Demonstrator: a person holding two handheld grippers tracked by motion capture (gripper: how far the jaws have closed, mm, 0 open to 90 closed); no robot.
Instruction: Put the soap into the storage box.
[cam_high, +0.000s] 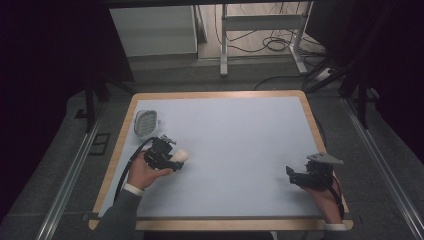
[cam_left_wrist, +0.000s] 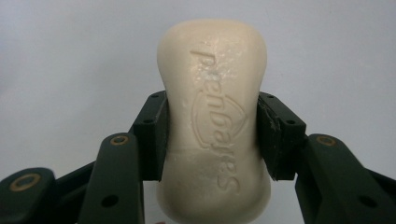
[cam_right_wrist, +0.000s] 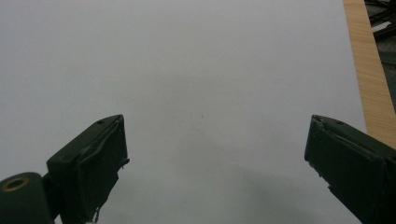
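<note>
A cream bar of soap (cam_left_wrist: 212, 116) with raised lettering is clamped between the two black jaws of my left gripper (cam_left_wrist: 212, 135), which press on its narrow waist. From above, the soap (cam_high: 181, 155) sticks out to the right of the left gripper (cam_high: 172, 159), at the table's left side. A clear oval soap dish (cam_high: 145, 123) lies just behind it, near the left edge. My right gripper (cam_high: 291, 176) stands open at the right, near the front. Its jaws are wide apart over bare table (cam_right_wrist: 210, 93), and nothing is between its fingers (cam_right_wrist: 100, 163).
The pale blue mat (cam_high: 240, 145) covers the table inside a wooden rim (cam_high: 314, 125). The wooden rim (cam_right_wrist: 369, 79) runs close to the right gripper. Beyond the table are a metal frame (cam_high: 260, 30) and cables on the floor.
</note>
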